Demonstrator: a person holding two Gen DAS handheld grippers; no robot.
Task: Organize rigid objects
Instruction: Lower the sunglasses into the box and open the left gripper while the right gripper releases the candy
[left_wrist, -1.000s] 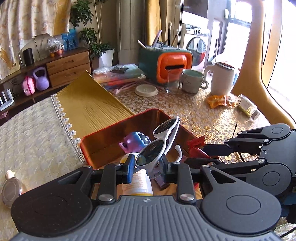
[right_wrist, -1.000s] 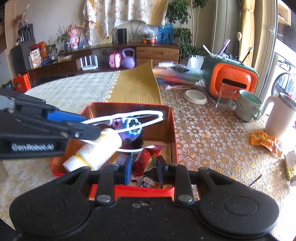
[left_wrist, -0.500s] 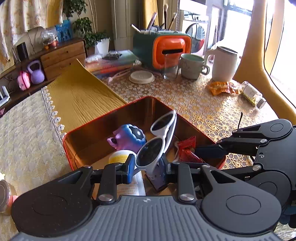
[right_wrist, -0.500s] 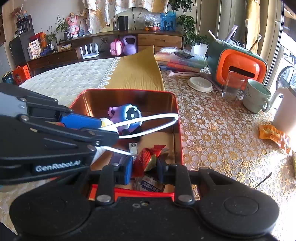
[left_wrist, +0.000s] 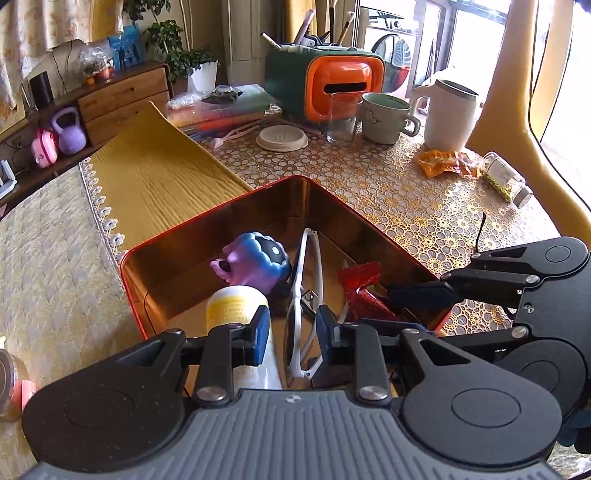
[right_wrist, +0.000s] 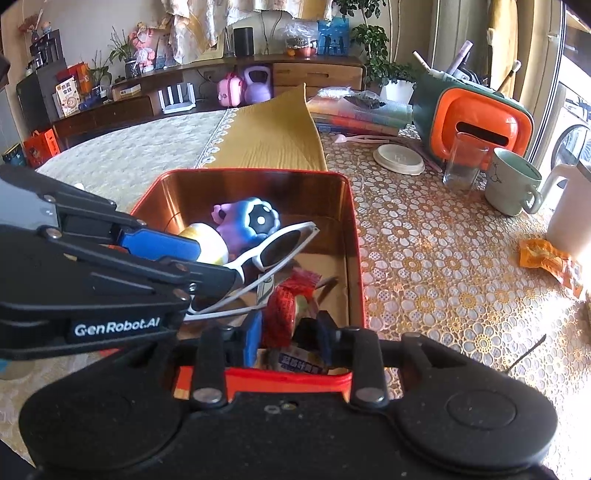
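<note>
While the left gripper (left_wrist: 291, 334) stays clamped on the white sunglasses (left_wrist: 301, 302), their long axis runs forward from its jaws over the red tin (left_wrist: 369, 225); right gripper (right_wrist: 286, 334) jaws opening around the red wrapper (right_wrist: 282, 310).

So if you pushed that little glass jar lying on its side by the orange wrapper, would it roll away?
Probably yes. The small clear glass jar of yellow beads lies on its round side on the lacy gold tablecloth, so a nudge would likely roll it. It looks quite full, so fairly heavy for its size. Being glass, it might break if it fell.
</note>
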